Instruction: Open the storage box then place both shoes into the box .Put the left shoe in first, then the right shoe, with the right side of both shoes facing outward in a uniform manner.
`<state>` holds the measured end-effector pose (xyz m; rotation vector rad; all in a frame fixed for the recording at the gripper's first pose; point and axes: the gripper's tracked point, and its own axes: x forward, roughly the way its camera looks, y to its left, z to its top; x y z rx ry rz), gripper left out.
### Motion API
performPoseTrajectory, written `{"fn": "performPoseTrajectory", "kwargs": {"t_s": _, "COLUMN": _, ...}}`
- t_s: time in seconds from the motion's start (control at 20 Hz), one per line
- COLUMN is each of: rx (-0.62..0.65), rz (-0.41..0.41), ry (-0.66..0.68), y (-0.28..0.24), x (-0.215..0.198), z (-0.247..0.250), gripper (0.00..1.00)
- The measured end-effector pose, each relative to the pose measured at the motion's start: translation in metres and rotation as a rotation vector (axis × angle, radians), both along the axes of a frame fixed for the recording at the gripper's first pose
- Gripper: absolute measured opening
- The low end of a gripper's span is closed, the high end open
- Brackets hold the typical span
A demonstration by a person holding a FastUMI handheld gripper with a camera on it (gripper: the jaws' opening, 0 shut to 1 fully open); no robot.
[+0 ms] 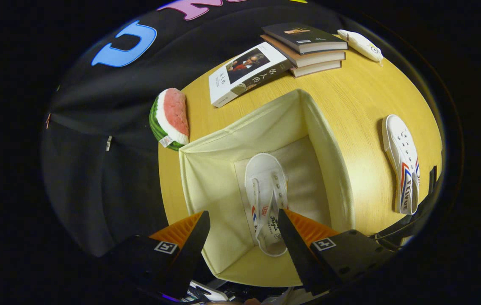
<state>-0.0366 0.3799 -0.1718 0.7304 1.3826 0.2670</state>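
Hovered with gripper (pixel 240 237) wide and empty above open storage box (pixel 329 169), one white shoe (pixel 266 195) inside just ahead of fingers, second shoe (pixel 403 163) on table (pixel 359 97) off rightward, long axis roughly along fingers.

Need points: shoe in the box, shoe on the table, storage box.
shoe in the box (pixel 266 186): gripper view, on its laced upper, between the open jaws.
shoe on the table (pixel 402 163): gripper view, on its upper.
storage box (pixel 208 169): gripper view, on its inner wall.
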Motion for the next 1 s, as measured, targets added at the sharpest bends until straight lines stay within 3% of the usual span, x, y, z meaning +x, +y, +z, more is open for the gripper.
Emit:
{"fn": "performPoseTrajectory", "kwargs": {"t_s": 0.2, "rx": 0.082, "rz": 0.046, "ry": -0.074, "y": -0.018, "x": -0.002, "z": 0.041, "gripper": 0.99}}
{"fn": "performPoseTrajectory", "kwargs": {"t_s": 0.35, "rx": 0.087, "rz": 0.107, "ry": -0.197, "y": -0.046, "x": -0.001, "z": 0.064, "gripper": 0.98}}
{"fn": "performPoseTrajectory", "kwargs": {"t_s": 0.55, "rx": 0.073, "rz": 0.115, "ry": -0.320, "y": -0.101, "x": 0.004, "z": 0.075, "gripper": 0.99}}
{"fn": "performPoseTrajectory", "kwargs": {"t_s": 0.75, "rx": -0.063, "rz": 0.097, "ry": -0.428, "y": -0.179, "x": 0.006, "z": 0.050, "gripper": 0.98}}
{"fn": "performPoseTrajectory", "kwargs": {"t_s": 1.0, "rx": -0.310, "rz": 0.156, "ry": -0.527, "y": -0.267, "x": -0.010, "z": -0.017, "gripper": 0.99}}
